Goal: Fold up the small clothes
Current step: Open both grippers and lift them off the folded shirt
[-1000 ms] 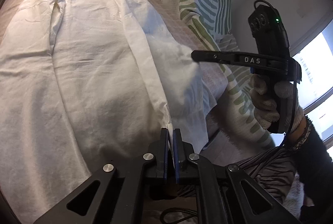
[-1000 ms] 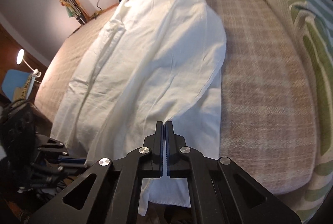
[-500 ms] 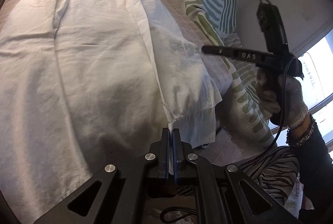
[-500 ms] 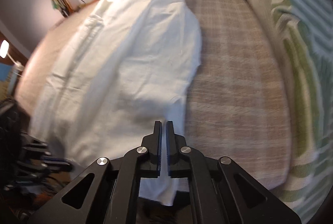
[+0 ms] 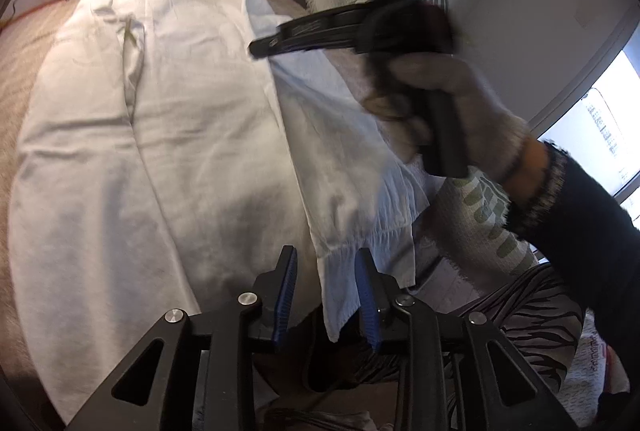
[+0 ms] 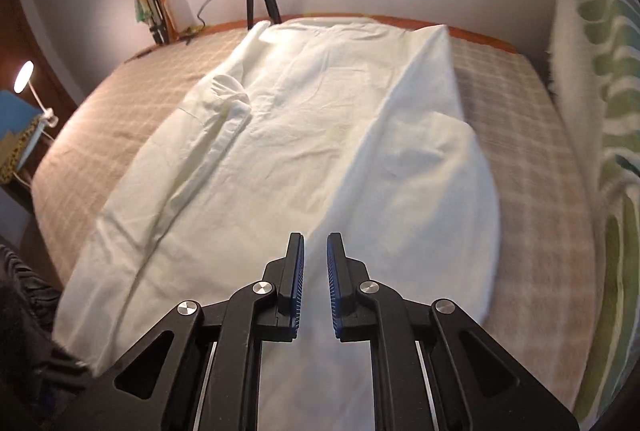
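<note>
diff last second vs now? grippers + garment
Both grippers let go. The left gripper has just been opening; the gathered hem of the white garment sits loose between its pads. The right gripper released the folded flap, now lying on the garment, and swung in over it. The plaid bedcover and the garment's left side are unchanged.

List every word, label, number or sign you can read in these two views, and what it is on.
Nothing can be read.
Lettering on the side of the right gripper, whose jaws have just been opening with nothing between them: smeared by motion, unreadable.
Print on the pale material at lower right in the left wrist view: too small to read.
</note>
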The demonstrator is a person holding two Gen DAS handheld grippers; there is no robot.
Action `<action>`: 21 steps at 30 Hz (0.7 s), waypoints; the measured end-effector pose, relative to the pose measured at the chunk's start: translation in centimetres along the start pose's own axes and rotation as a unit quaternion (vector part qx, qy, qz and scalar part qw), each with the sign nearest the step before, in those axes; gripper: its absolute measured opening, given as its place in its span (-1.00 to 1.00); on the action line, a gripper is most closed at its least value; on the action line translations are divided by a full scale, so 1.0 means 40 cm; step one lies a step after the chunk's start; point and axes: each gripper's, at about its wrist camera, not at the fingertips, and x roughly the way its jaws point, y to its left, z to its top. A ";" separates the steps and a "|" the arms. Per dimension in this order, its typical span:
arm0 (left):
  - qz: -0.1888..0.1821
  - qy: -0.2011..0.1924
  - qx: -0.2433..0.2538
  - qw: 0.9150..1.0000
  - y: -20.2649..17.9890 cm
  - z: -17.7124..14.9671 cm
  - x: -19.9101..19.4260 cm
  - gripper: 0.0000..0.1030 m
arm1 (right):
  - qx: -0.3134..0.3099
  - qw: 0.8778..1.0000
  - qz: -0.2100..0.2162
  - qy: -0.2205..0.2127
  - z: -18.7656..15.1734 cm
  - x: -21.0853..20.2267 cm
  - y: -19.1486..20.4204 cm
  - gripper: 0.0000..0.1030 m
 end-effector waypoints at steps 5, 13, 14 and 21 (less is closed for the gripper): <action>0.012 -0.017 0.016 1.000 0.018 0.024 -0.041 -0.40 | 0.045 0.999 0.004 0.020 0.051 0.105 -0.070 -0.88; 0.030 -0.015 0.039 0.999 0.093 0.073 -0.058 -0.39 | 0.066 0.996 -0.014 -0.050 0.159 0.026 -0.215 -0.42; 0.030 -0.014 0.038 0.999 0.103 0.078 -0.057 -0.39 | 0.073 0.996 -0.022 -0.048 0.164 0.034 -0.243 -0.28; 0.012 -0.009 0.014 1.000 0.147 0.100 -0.033 -0.39 | 0.070 0.997 0.003 0.006 0.154 0.132 -0.318 -0.32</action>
